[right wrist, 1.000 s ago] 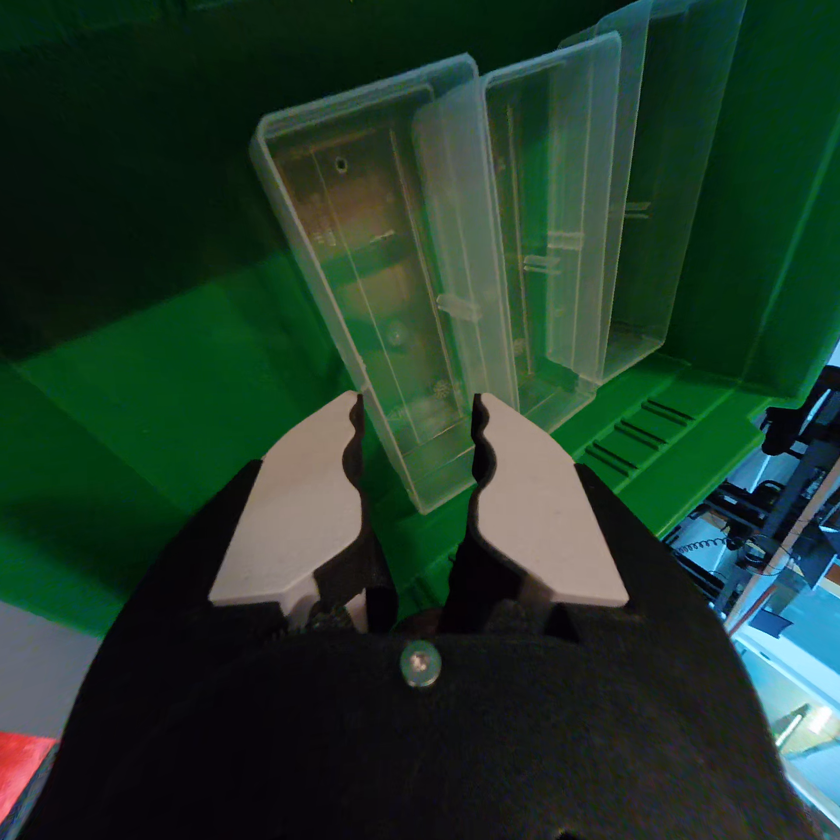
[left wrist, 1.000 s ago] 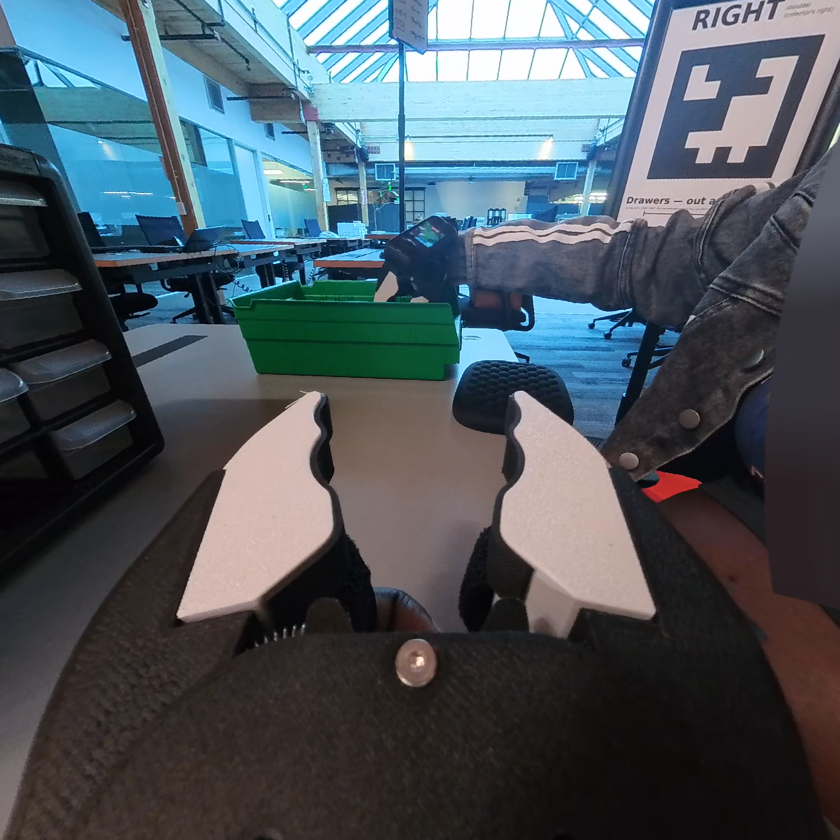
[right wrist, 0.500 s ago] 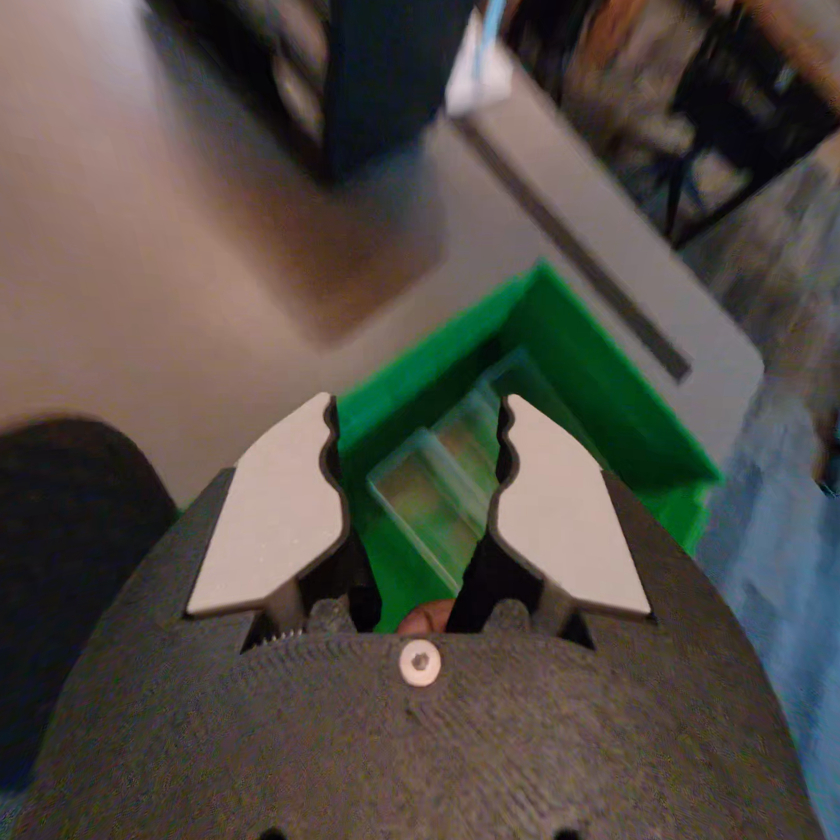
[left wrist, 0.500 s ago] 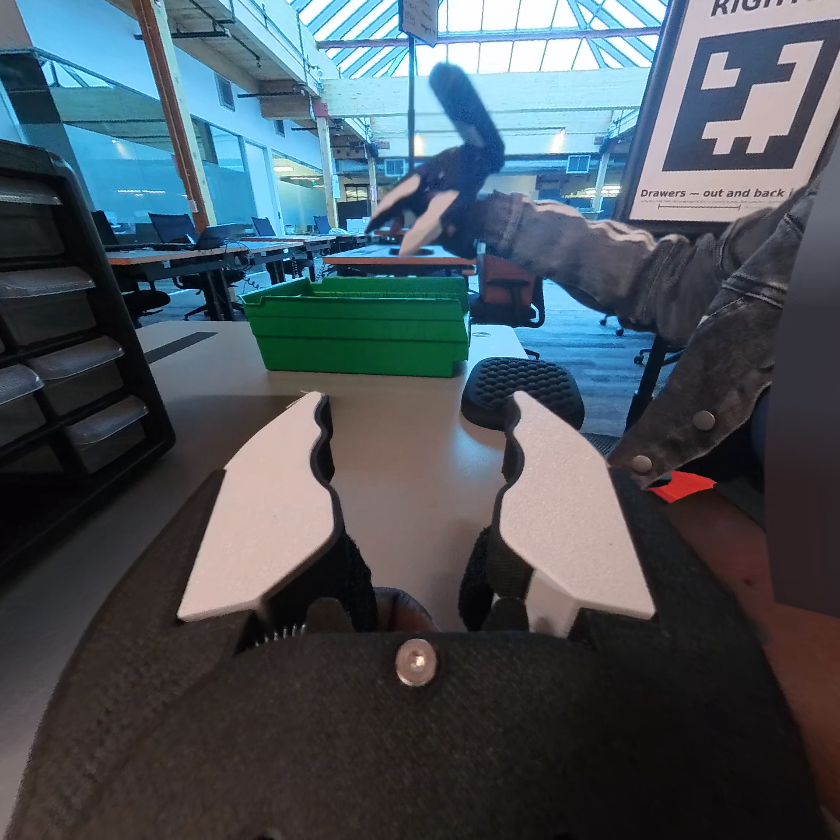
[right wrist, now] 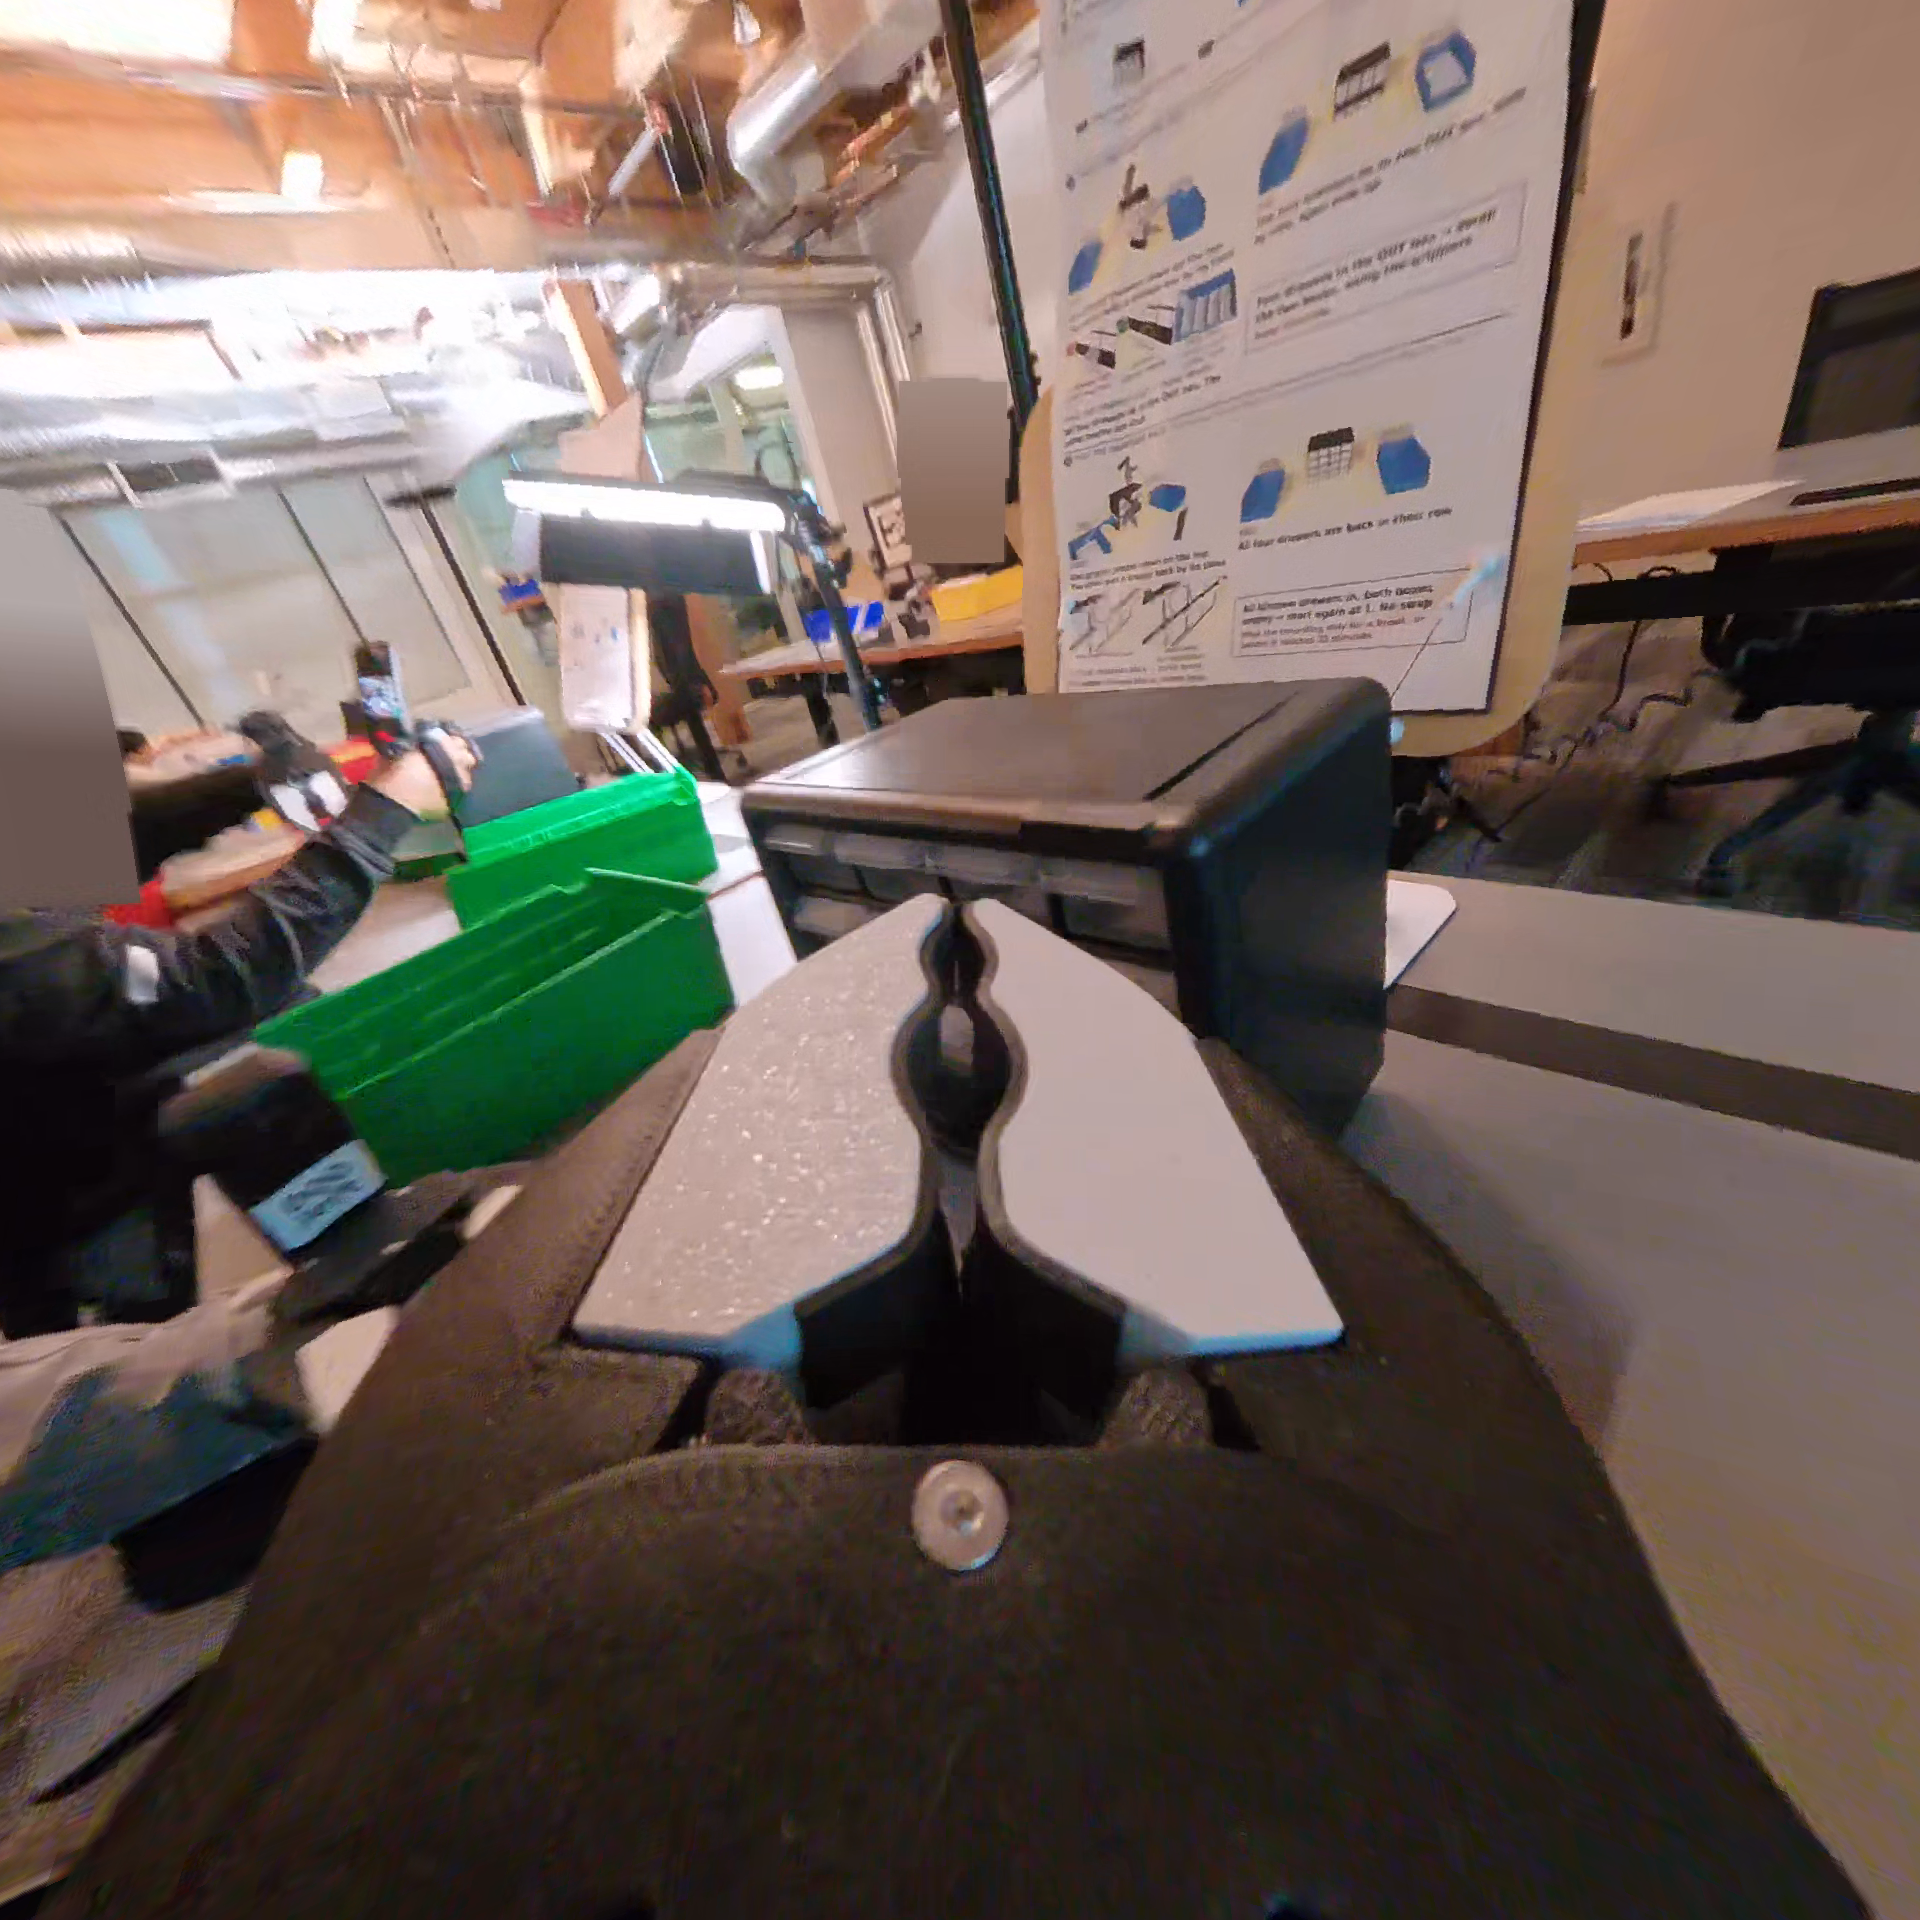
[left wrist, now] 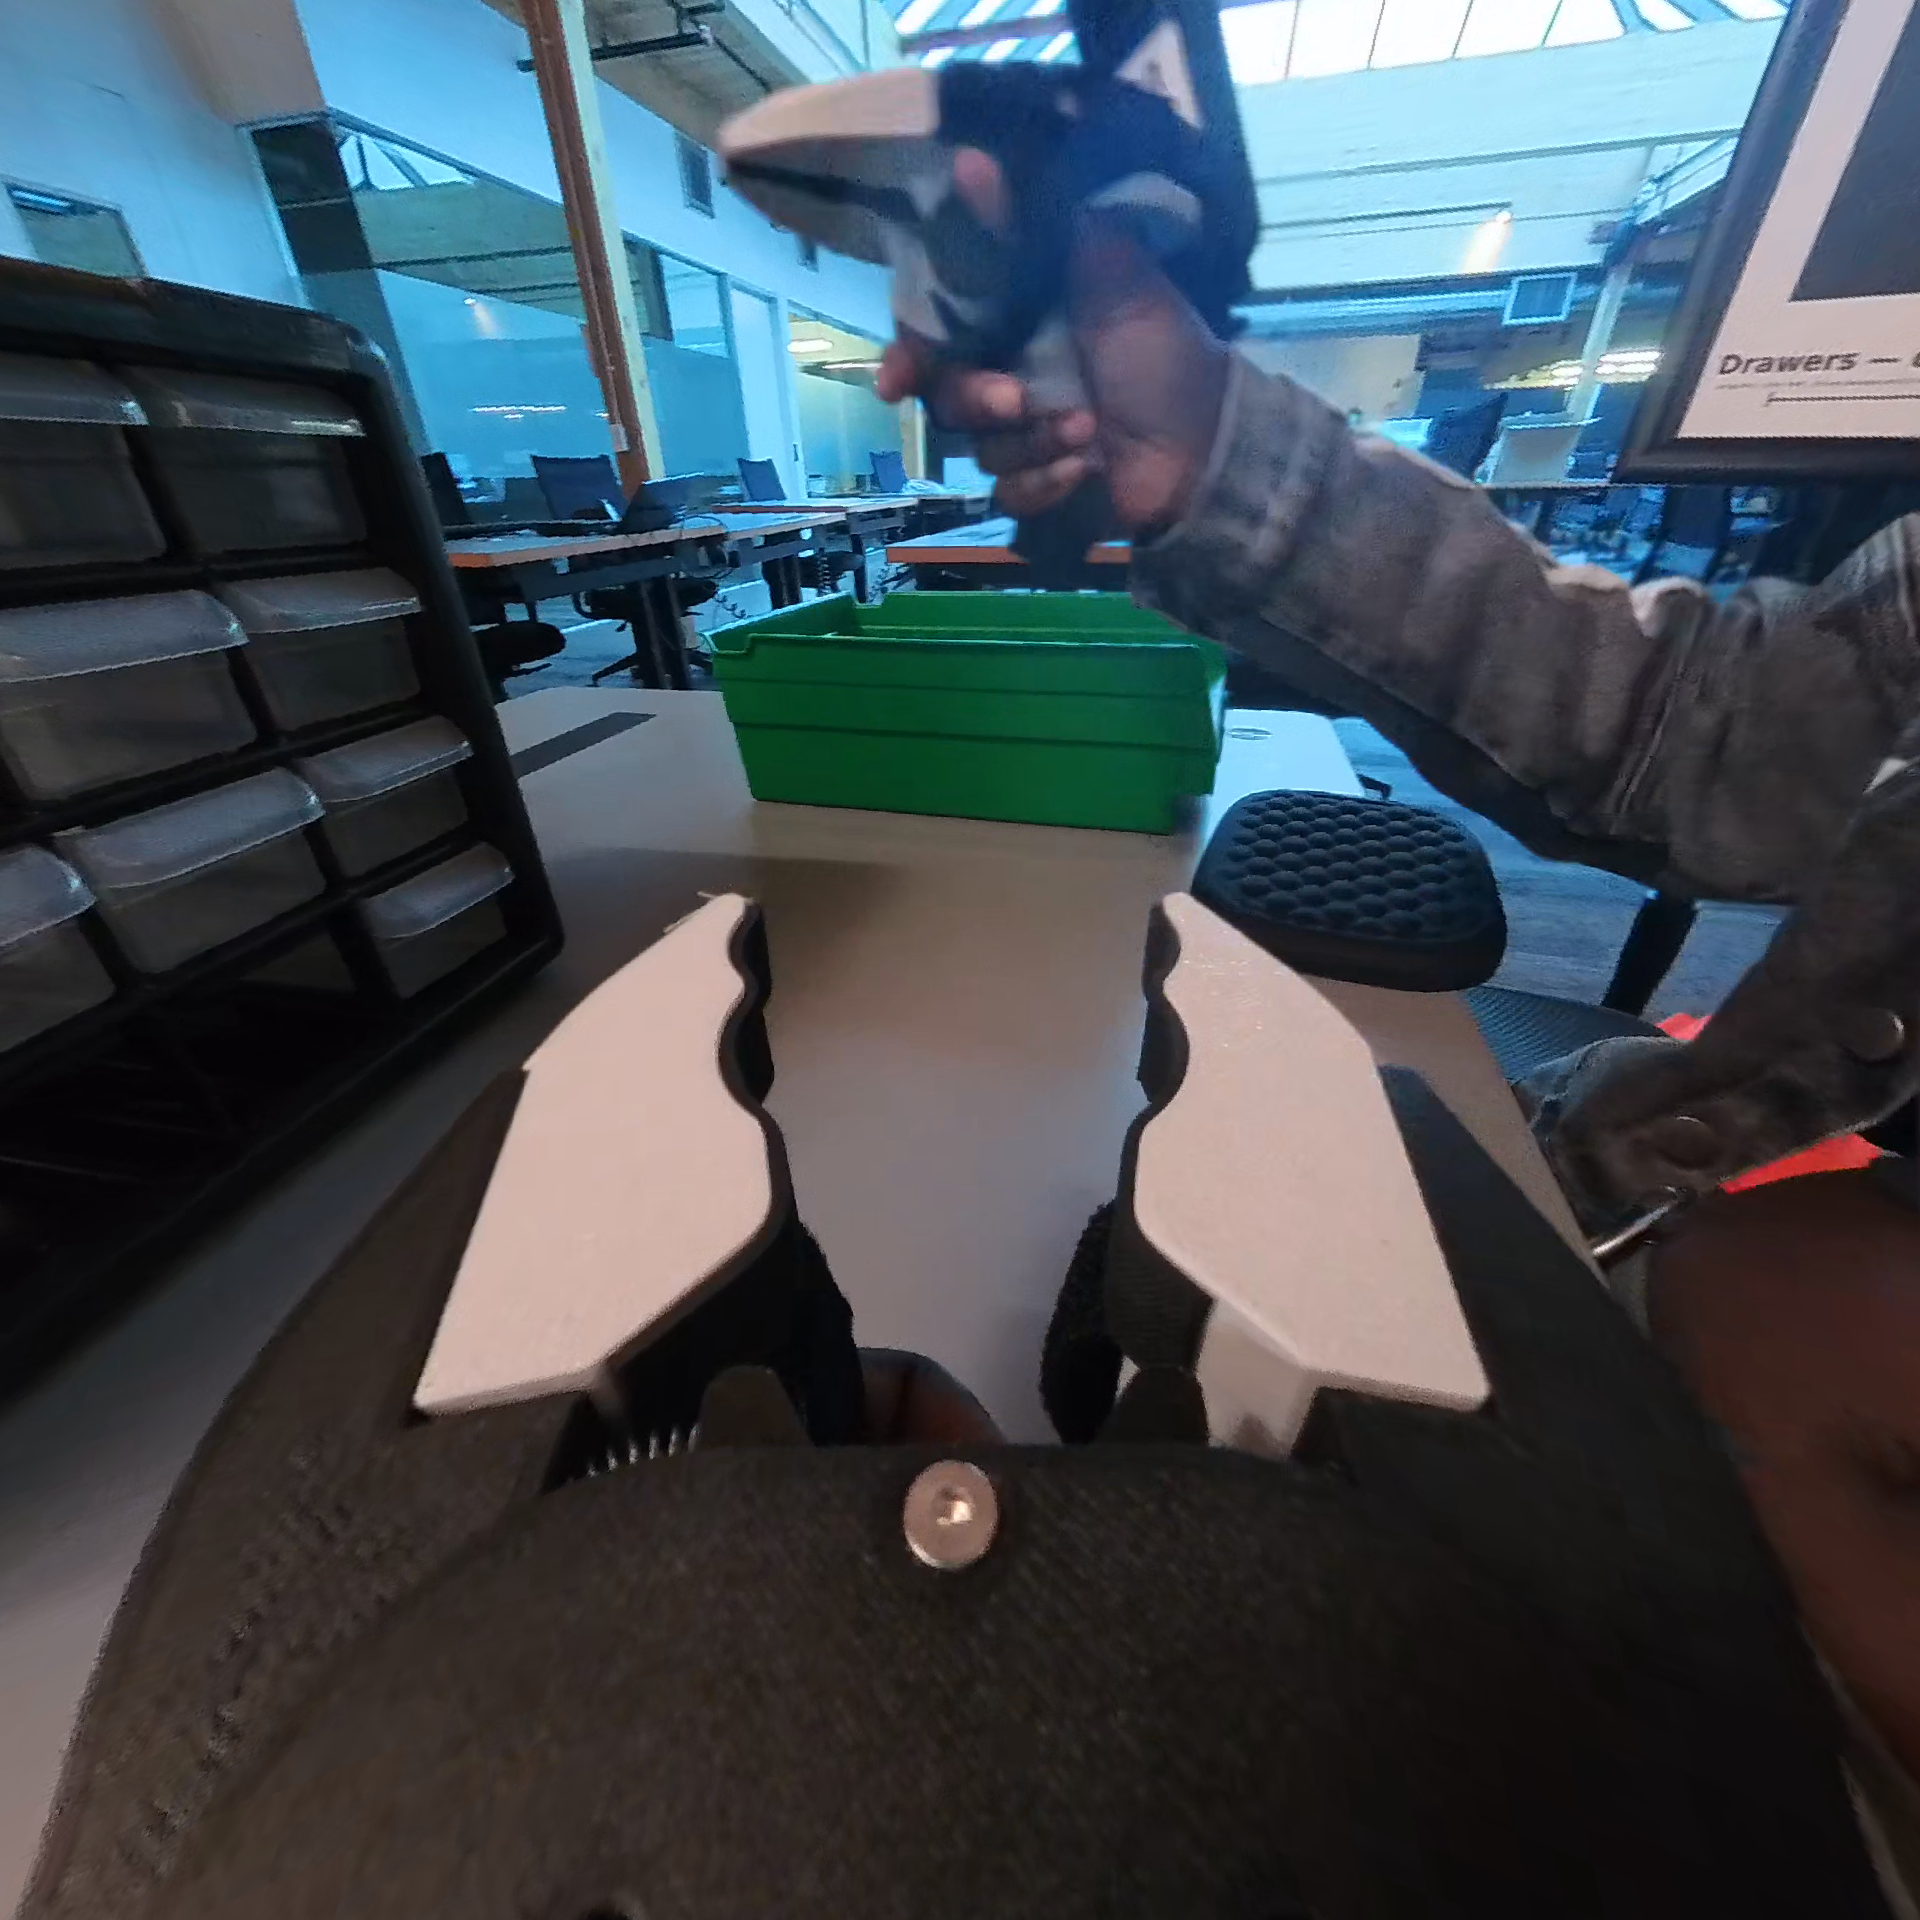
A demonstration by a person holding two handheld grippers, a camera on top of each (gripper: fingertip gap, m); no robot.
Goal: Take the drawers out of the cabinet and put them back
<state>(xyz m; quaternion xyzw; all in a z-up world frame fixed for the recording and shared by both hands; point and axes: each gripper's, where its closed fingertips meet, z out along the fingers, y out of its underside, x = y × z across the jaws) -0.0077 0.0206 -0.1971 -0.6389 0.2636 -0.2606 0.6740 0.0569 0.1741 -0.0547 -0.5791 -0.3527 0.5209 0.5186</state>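
The black cabinet [left wrist: 260,727] with clear drawers [left wrist: 187,883] stands at the left on the grey table [left wrist: 935,1018]; its lowest row looks dark and without drawers. It also shows in the right wrist view [right wrist: 1091,810]. My left gripper [left wrist: 956,914] is open and empty, low over the table, pointing at the green bin [left wrist: 966,727]. The bin's walls hide its inside. My right gripper [right wrist: 956,909] is shut with nothing in it. In the left wrist view it [left wrist: 831,156] is held high above the bin, pointing left toward the cabinet.
A black mesh pad [left wrist: 1351,894] sits at the table's right edge. A framed sign [left wrist: 1818,260] stands at the right. In the right wrist view a green bin [right wrist: 499,1018] lies left of the cabinet, a poster [right wrist: 1299,343] stands behind it, and another person [right wrist: 208,935] works farther left.
My right gripper left the clear drawers standing in the green bin, rose out of it, swung up toward the cabinet and closed. My left gripper stayed open, almost still.
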